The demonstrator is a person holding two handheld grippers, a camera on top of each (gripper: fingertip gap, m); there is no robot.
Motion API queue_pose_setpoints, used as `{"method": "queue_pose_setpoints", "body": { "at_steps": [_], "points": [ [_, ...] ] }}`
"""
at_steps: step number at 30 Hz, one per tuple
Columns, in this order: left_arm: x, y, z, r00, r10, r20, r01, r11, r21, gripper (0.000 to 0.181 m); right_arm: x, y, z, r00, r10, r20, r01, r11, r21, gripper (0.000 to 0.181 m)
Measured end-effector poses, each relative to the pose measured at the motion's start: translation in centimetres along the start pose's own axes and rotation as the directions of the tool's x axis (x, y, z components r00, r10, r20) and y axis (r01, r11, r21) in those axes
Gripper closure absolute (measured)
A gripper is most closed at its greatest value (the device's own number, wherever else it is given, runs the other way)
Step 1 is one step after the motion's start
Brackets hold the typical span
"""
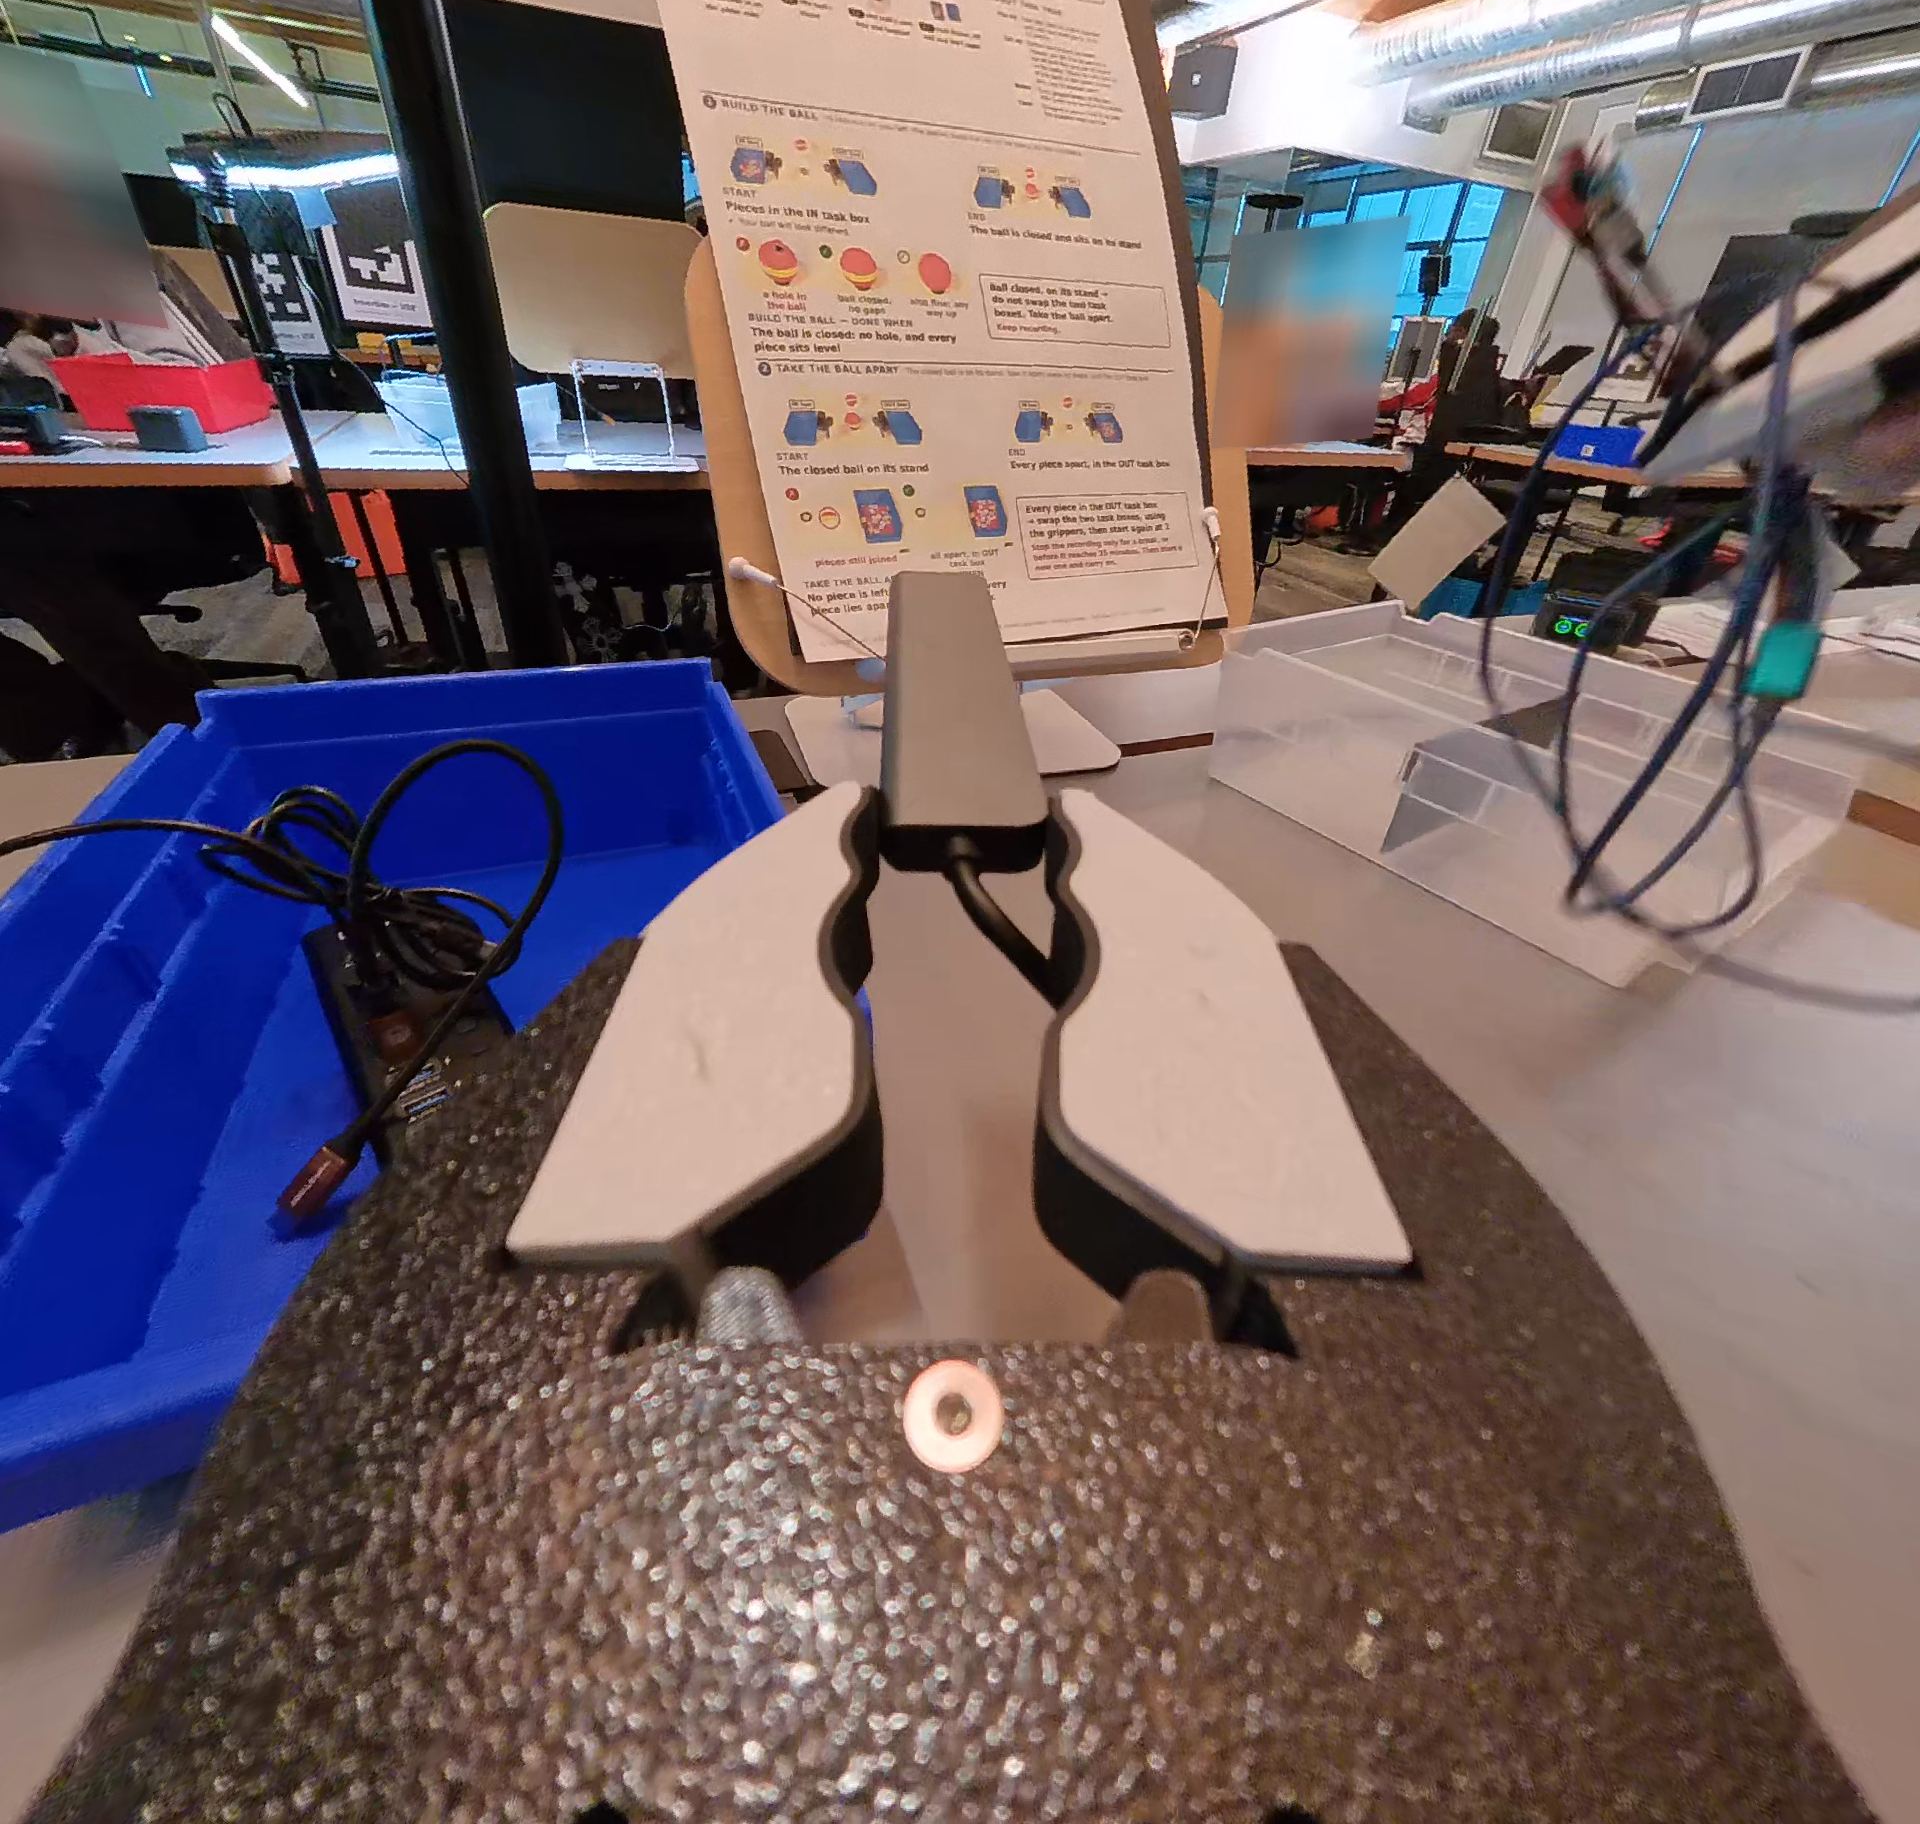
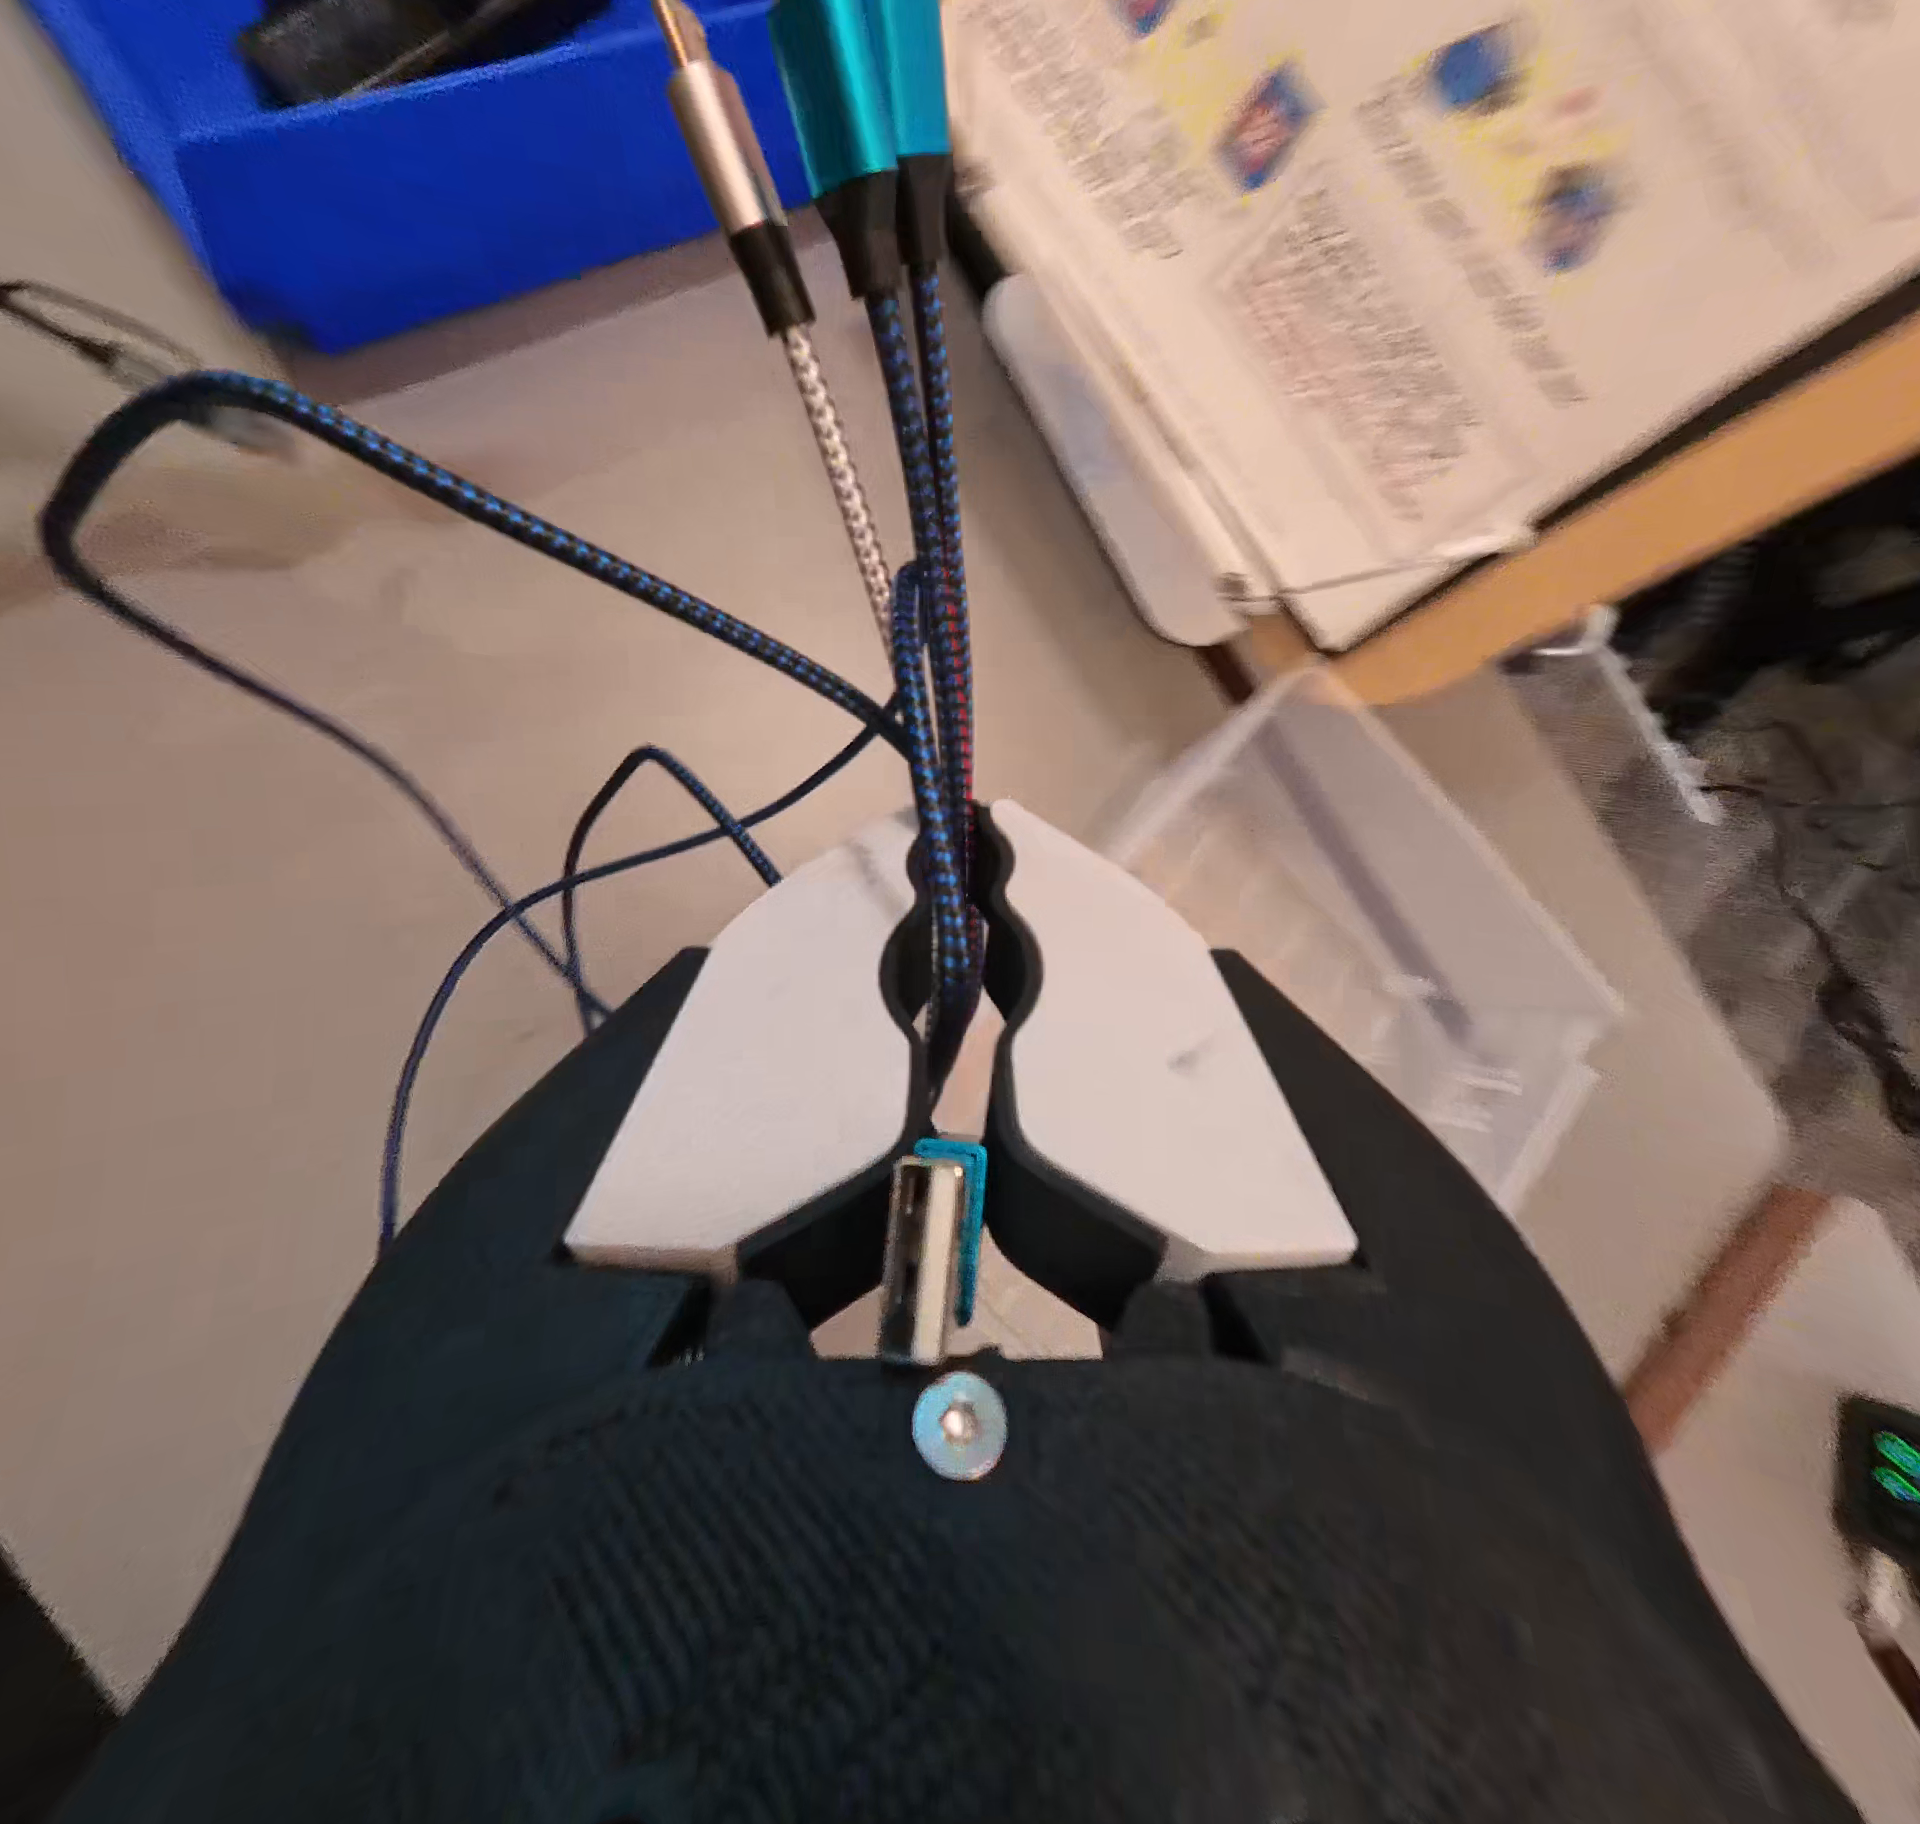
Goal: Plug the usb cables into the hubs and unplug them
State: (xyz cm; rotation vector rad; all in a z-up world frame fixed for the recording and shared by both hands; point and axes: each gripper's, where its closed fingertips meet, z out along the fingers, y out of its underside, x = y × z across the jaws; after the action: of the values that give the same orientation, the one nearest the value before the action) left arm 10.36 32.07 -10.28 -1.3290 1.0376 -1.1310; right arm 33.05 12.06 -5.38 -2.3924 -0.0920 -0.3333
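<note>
Behind my left gripper (image 1: 961,818) stretches an open workshop with exposed ducts, and close ahead a printed instruction sheet (image 1: 935,247) stands on a wooden easel on the pale grey tabletop (image 1: 1558,1203). I see the left tongs narrowed onto the near end of a slim grey bar-shaped USB hub (image 1: 956,725), which sticks out toward twelve o'clock while its short black lead drops back between the fingers. At nine o'clock sits a blue plastic bin (image 1: 125,1047) holding a black multi-port hub (image 1: 400,1036) under a loose coil of black cable (image 1: 416,870). At two o'clock lies a clear plastic tray (image 1: 1455,735), and above it my right gripper (image 1: 1704,361), blurred, hangs a bundle of blue braided cables (image 1: 1662,787).

From the right wrist, the tabletop tilts under me and the picture smears. The right tongs are pinched nearly together on that braided bundle (image 2: 940,787). Teal-shelled plugs (image 2: 862,81) and a silver-shelled plug (image 2: 727,164) fan out at twelve o'clock, well beyond the tips; another silver USB-A plug (image 2: 920,1255) lies at six o'clock, behind the fingers.

My worry: I am holding cords, not a plug body, so any connector can swivel and miss a port. The dangling loops could snag the tray, and the grey hub, gripped by only one end, may pivot under pushing.
</note>
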Motion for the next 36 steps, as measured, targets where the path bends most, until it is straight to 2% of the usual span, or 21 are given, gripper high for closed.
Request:
{"method": "queue_pose_setpoints", "body": {
  "at_steps": [3,5,8,11,15,18,20,22,25,29,33,36],
  "points": [
    [0.2,0.0,0.1,1.0,0.007,-0.001,-0.007,1.0,0.0,0.152,6.1,0.1,-4.2,0.971,0.002,-0.24,0.009,0.999,0.044,0.177],
    [0.4,0.1,0.2,1.0,0.007,-0.008,-0.007,1.0,-0.003,0.152,10.5,1.2,-6.6,0.899,0.004,-0.438,0.021,0.998,0.052,0.177],
    [0.8,0.4,0.5,1.0,0.003,-0.017,-0.004,1.0,-0.01,0.152,13.5,3.7,-6.9,0.842,0.059,-0.537,0.022,0.989,0.144,0.177],
    [1.5,0.6,0.8,0.999,0.016,-0.031,-0.016,1.0,-0.019,0.152,14.6,7.8,-5.2,0.797,0.12,-0.592,0.016,0.975,0.22,0.177],
    [2.8,0.8,1.2,0.998,0.037,-0.059,-0.039,0.999,-0.026,0.152,13.1,14.1,-1.1,0.813,0.158,-0.561,-0.031,0.973,0.229,0.177],
    [3.6,0.8,1.4,0.995,0.06,-0.078,-0.062,0.998,-0.021,0.152,12.6,16.9,-0.3,0.787,0.1,-0.609,0.016,0.983,0.181,0.177],
    [3.9,0.9,1.5,0.994,0.067,-0.09,-0.069,0.997,-0.022,0.152,12.8,18.4,-0.4,0.766,0.015,-0.643,0.056,0.994,0.09,0.177],
    [4.1,1.0,1.7,0.993,0.065,-0.094,-0.068,0.997,-0.027,0.152,13.1,20.1,-0.1,0.759,-0.118,-0.641,0.101,0.993,-0.064,0.176],
    [4.1,1.2,1.7,0.994,0.063,-0.093,-0.066,0.997,-0.031,0.152,12.8,20.7,1.0,0.776,-0.294,-0.557,0.214,0.955,-0.205,0.176],
    [4.0,1.4,1.8,0.994,0.057,-0.093,-0.061,0.997,-0.038,0.152,13.0,21.8,3.3,0.785,-0.447,-0.43,0.283,0.875,-0.393,0.174],
    [4.2,1.7,1.9,0.993,0.062,-0.097,-0.067,0.996,-0.049,0.152,12.1,23.5,6.7,0.882,-0.349,-0.317,0.204,0.888,-0.412,0.174],
    [4.3,1.7,2.0,0.993,0.07,-0.1,-0.075,0.996,-0.052,0.152,13.4,23.6,6.6,0.875,-0.338,-0.347,0.169,0.884,-0.435,0.166]
  ]
}}
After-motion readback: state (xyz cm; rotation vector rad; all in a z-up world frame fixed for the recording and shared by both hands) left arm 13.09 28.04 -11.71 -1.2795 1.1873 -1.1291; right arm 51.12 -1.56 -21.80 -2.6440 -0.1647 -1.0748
